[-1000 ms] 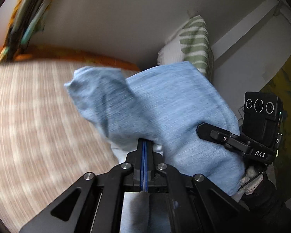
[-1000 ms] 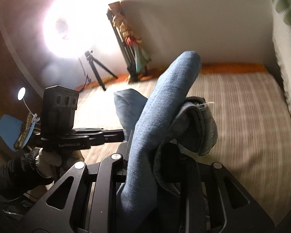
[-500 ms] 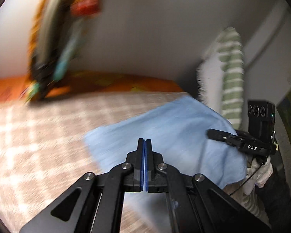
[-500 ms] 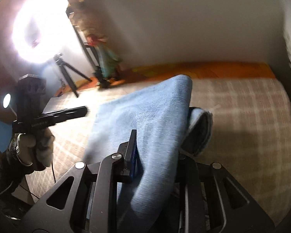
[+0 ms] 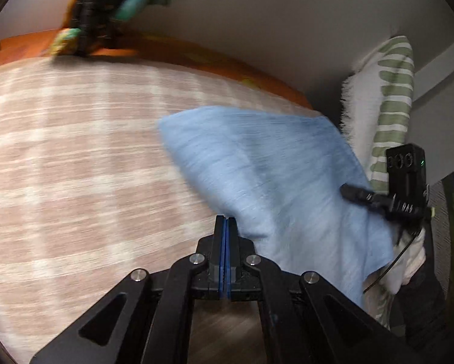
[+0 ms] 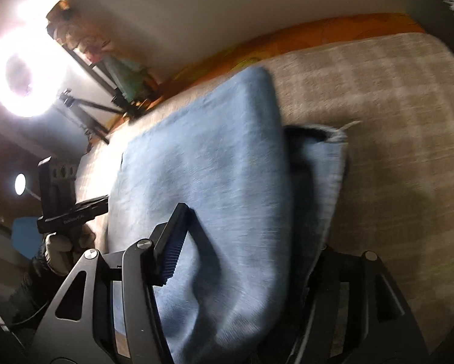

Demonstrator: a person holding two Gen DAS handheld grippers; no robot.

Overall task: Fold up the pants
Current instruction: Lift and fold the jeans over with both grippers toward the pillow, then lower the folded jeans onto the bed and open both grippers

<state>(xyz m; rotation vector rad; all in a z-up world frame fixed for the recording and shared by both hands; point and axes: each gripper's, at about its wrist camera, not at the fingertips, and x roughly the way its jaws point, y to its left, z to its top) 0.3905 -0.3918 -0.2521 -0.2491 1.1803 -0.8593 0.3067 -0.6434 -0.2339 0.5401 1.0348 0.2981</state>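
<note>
The light blue pants (image 6: 215, 166) lie folded over on the checked bed cover (image 6: 393, 106), blurred by motion. My right gripper (image 6: 242, 212) is low over them and its jaws are opening. The cloth drapes loosely between them, the left finger (image 6: 172, 239) stands off it, and the right finger is hidden under the fold. In the left wrist view the pants (image 5: 272, 166) spread out to the right of my left gripper (image 5: 226, 227). That gripper is shut, its blue pads meet, and no cloth shows between them.
A white and green striped pillow (image 5: 390, 106) stands at the bed's right end against the wall. An orange border (image 6: 318, 36) runs along the far side. A bright ring light (image 6: 27, 72) on a tripod (image 6: 84, 115) and a rack of colourful items (image 5: 105, 9) stand beyond the bed.
Both grippers have dropped toward the bed. The pants went from a raised bunch to lying spread on the cover. The right jaws have widened off the cloth, and the left jaws stayed shut.
</note>
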